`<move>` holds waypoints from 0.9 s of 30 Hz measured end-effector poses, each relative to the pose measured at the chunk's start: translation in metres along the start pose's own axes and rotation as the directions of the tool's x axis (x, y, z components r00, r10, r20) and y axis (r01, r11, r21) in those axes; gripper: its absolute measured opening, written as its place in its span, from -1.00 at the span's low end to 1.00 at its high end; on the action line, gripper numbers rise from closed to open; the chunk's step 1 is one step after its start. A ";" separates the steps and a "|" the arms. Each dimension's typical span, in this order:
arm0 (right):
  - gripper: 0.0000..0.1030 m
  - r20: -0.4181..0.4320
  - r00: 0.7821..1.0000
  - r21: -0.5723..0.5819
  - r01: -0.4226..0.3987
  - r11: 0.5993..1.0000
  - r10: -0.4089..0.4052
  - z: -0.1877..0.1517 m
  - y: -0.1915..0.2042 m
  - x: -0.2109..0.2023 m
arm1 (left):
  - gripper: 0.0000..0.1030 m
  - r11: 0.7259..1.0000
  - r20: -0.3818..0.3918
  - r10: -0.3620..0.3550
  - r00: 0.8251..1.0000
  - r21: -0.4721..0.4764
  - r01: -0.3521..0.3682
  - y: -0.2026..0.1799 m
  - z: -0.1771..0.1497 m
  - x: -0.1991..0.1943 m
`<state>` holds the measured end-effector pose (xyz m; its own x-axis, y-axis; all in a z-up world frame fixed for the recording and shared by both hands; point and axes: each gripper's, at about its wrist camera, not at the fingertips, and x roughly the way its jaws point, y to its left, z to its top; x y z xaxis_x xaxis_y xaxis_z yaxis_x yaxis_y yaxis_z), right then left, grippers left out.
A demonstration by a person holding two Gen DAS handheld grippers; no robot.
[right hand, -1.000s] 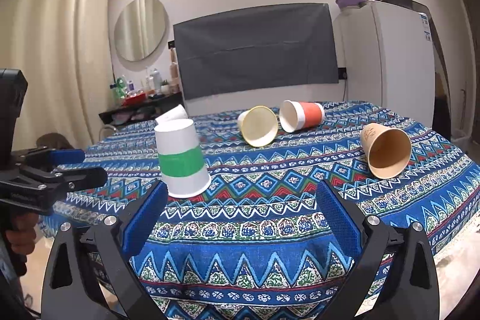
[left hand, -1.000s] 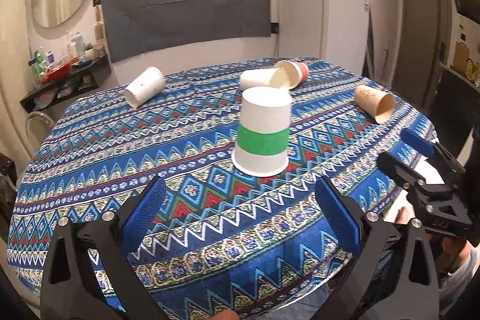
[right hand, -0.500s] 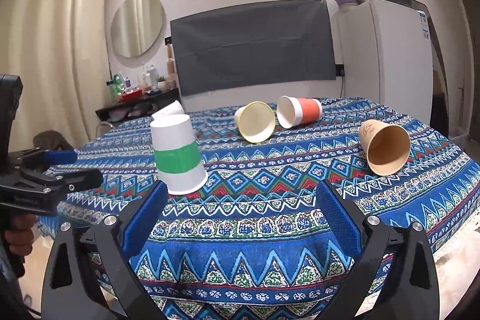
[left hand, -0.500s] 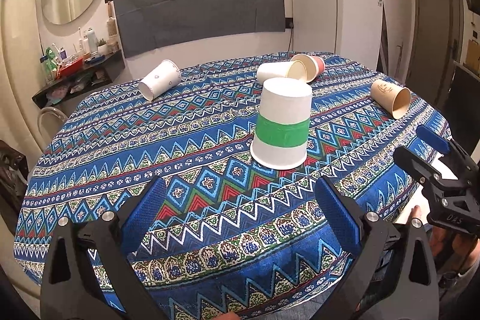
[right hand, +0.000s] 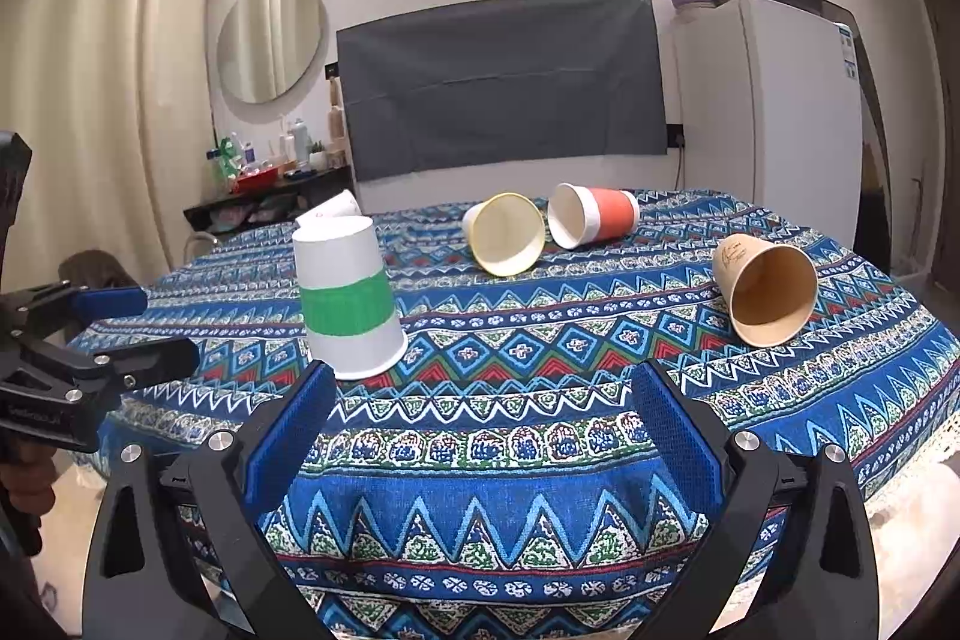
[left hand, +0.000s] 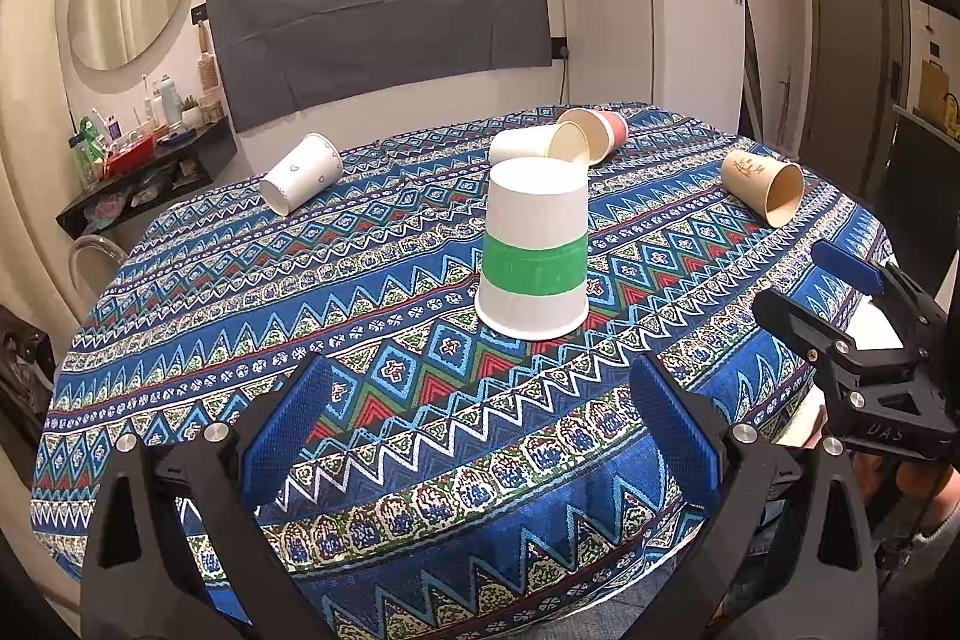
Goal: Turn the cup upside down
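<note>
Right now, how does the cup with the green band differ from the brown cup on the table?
The green-banded cup stands upside down, mouth on the tablecloth; the brown cup lies on its side with its mouth open to view. The green-banded cup is white with a green stripe; the brown cup is tan with a small dark print. Both are tapered paper cups, and no hand-held gripper touches either.

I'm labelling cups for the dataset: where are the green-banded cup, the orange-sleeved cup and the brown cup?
green-banded cup [left hand: 536,268]: left wrist view, on its green band.
orange-sleeved cup [right hand: 612,214]: right wrist view, on its orange sleeve.
brown cup [right hand: 735,256]: right wrist view, on its outer wall.
</note>
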<state>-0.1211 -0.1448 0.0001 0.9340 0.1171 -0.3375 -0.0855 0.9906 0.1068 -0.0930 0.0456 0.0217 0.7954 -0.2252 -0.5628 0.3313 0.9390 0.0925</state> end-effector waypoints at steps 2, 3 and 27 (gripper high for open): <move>0.84 -0.002 1.000 0.002 -0.001 1.000 0.001 -0.001 0.000 0.000 | 0.89 1.000 -0.006 -0.008 1.000 -0.008 0.008 0.001 0.000 0.001; 0.84 -0.003 1.000 0.001 -0.002 1.000 0.002 -0.001 0.000 0.000 | 0.89 1.000 -0.007 -0.013 1.000 -0.009 0.013 0.001 0.000 0.002; 0.84 -0.038 0.999 0.005 -0.003 1.000 0.003 -0.002 -0.004 0.003 | 0.89 0.998 -0.022 0.020 1.000 -0.052 -0.021 0.008 0.001 0.014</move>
<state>-0.1186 -0.1483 -0.0028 0.9200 0.1223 -0.3724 -0.0862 0.9899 0.1122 -0.0789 0.0495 0.0153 0.7906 -0.2002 -0.5787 0.2874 0.9558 0.0620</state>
